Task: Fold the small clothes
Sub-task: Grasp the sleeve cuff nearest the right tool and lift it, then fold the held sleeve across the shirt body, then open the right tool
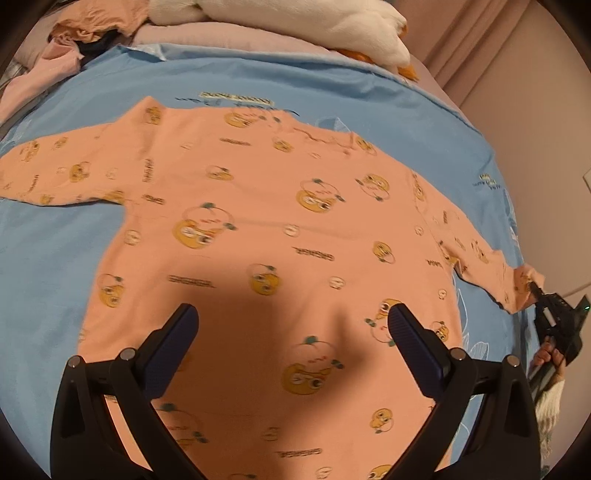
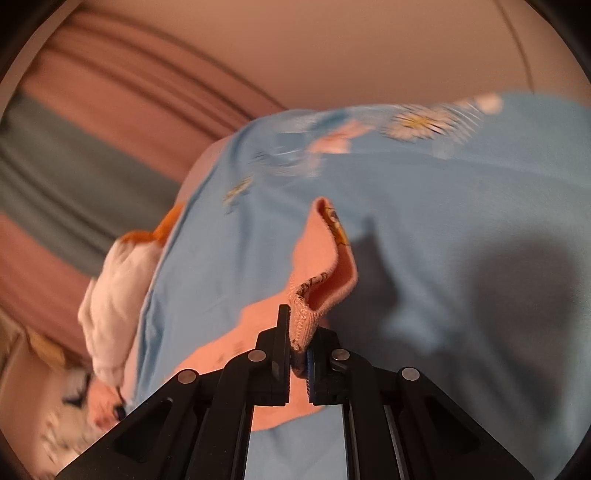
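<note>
A small peach long-sleeved top (image 1: 266,236) printed with yellow cartoon faces lies spread flat on a light blue sheet (image 1: 332,88). My left gripper (image 1: 291,317) hovers open over the top's lower half, nothing between its fingers. At the far right of the left wrist view, my right gripper (image 1: 535,290) pinches the cuff of the top's right sleeve (image 1: 517,280). In the right wrist view the right gripper (image 2: 299,332) is shut on that ribbed cuff (image 2: 306,317), which curls up between the pads. The left sleeve (image 1: 55,173) lies stretched out to the left.
A white plush toy with orange parts (image 1: 332,26) and a pile of other clothes (image 1: 74,40) lie at the head of the bed. A pink curtain (image 1: 480,44) and wall flank the bed's right edge. A hand (image 1: 550,358) holds the right gripper.
</note>
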A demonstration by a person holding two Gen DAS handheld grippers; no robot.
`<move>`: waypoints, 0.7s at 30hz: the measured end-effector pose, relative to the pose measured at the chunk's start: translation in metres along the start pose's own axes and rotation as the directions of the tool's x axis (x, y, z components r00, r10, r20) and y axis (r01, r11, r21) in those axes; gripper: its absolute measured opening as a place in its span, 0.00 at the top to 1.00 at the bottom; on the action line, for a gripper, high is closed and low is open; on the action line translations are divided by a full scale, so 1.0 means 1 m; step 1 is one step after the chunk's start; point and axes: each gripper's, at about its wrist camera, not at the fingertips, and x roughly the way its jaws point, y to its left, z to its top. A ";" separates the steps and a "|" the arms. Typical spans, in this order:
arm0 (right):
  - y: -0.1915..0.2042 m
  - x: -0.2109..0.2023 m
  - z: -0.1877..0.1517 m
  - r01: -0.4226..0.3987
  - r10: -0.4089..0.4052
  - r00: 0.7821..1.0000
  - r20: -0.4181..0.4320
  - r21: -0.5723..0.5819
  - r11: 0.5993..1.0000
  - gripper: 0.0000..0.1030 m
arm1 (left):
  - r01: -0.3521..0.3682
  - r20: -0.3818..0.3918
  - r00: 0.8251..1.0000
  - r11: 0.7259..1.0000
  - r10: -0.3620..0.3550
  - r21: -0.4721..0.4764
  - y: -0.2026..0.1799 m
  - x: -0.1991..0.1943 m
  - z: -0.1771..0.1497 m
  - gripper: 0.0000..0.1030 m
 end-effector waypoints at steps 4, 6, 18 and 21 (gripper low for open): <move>0.091 -0.005 -0.016 -0.016 0.006 0.999 -0.041 -0.260 0.966 0.92 | -0.022 0.035 0.999 0.999 0.023 -0.032 0.027 -0.019 0.003 0.01; 0.128 -0.002 -0.023 -0.037 0.019 0.998 -0.057 -0.344 0.938 0.92 | -0.034 0.045 0.998 0.998 0.036 -0.050 0.041 -0.028 0.006 0.01; 0.324 0.063 -0.144 -0.151 0.000 0.980 -0.200 -0.740 0.656 0.92 | -0.107 0.085 0.989 0.981 0.122 -0.161 0.135 -0.065 0.012 0.01; 0.360 0.092 -0.203 -0.153 -0.049 0.976 -0.211 -0.830 0.536 0.92 | -0.120 0.069 0.989 0.976 0.134 -0.183 0.153 -0.064 0.011 0.01</move>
